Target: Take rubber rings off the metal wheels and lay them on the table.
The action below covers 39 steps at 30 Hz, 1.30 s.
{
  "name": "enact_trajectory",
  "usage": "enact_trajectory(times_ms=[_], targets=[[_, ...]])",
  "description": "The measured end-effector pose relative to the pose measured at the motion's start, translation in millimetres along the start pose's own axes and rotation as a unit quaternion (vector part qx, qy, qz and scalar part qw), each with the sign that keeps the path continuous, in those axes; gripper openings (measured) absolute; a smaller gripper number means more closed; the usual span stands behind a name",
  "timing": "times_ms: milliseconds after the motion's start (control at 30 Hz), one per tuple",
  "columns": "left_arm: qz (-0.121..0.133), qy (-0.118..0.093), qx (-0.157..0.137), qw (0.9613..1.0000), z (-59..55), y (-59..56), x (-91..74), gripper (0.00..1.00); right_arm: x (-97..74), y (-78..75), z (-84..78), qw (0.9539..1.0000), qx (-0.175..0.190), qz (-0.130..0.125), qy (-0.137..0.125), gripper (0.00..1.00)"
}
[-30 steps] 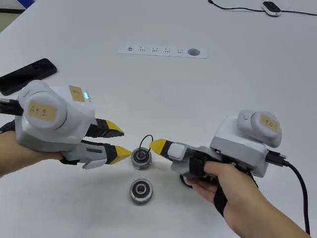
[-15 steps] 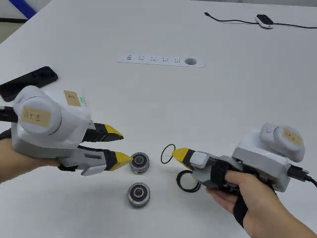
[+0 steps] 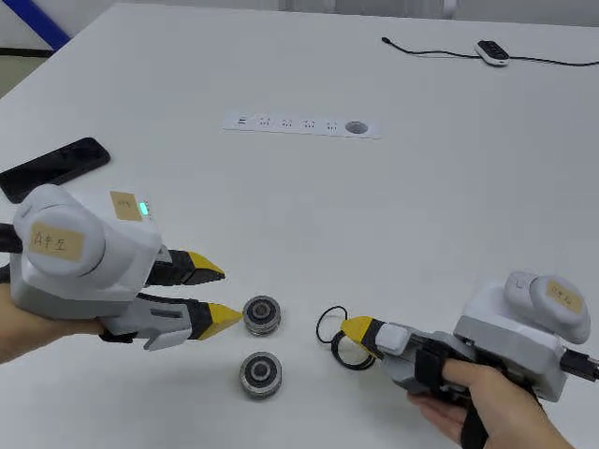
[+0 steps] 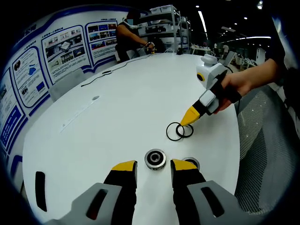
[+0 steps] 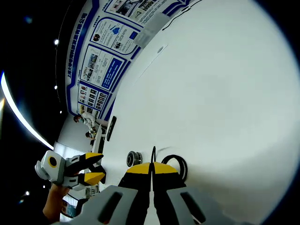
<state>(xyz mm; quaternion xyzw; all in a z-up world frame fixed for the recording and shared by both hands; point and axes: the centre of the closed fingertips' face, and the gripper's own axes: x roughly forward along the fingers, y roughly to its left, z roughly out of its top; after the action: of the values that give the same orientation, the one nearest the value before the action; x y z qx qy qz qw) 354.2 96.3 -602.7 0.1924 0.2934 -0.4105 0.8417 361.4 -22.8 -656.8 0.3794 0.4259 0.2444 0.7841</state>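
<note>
Pinching rubber ring (image 5: 153, 154), apparently, between right gripper's (image 5: 152, 167) jaws

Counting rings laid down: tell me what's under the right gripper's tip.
A ring lies on the table under the tip of the right gripper, which covers part of it. Its shut jaws pinch a second ring, beside the first.
</note>
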Motion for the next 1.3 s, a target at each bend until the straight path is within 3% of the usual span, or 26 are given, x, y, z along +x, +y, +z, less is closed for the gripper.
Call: enact_trajectory(times_ms=[733,1300], targets=[[-0.004,0.000,0.000,1.0000,-1.7,-7.6,-1.9,0.28,-17.5,-19.5,-5.5,0.9993,0.025,-0.025,-0.008,0.02],[-0.007,-0.001,0.001,1.0000,0.0,-9.9,1.0,0.27,-20.6,-29.8,-8.4,0.9979,0.042,-0.048,-0.010,0.02]])
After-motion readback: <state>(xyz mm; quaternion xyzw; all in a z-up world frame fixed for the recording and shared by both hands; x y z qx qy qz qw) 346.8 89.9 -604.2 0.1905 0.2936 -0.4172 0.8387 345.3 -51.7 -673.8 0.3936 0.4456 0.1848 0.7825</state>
